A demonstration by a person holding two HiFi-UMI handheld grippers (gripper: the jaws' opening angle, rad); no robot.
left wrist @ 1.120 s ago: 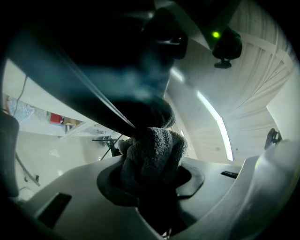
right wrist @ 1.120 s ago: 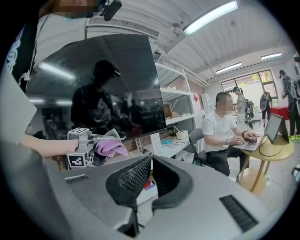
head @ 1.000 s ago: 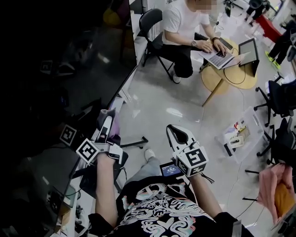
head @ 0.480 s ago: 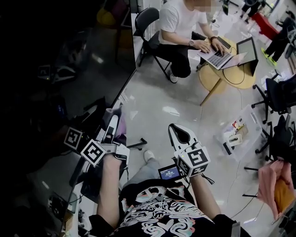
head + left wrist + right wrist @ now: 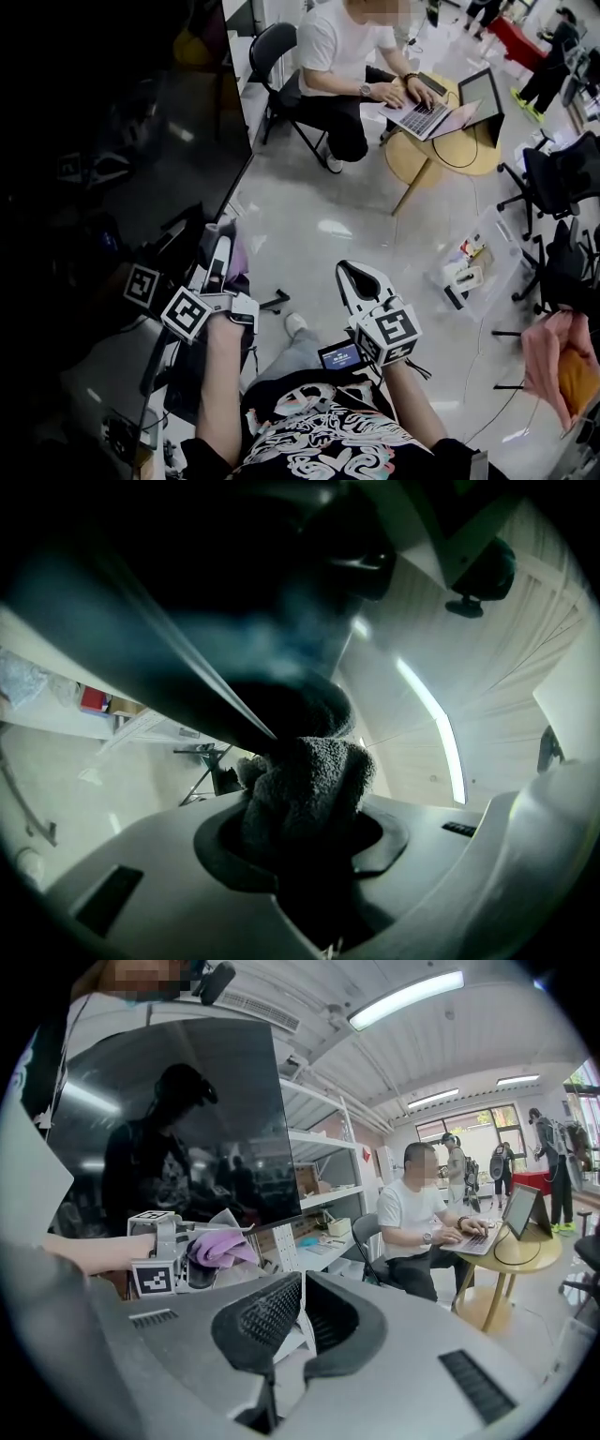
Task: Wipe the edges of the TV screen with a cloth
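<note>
Two grippers up | TV (image 5: 141,159) edge is running away from me on my left | left gripper (image 5: 217,239), the nearer one, is clenching cloth (image 5: 236,261) against that edge | right gripper (image 5: 349,272) is idling closed, empty, well apart | since a second ago, left is barely creeping forward.
</note>
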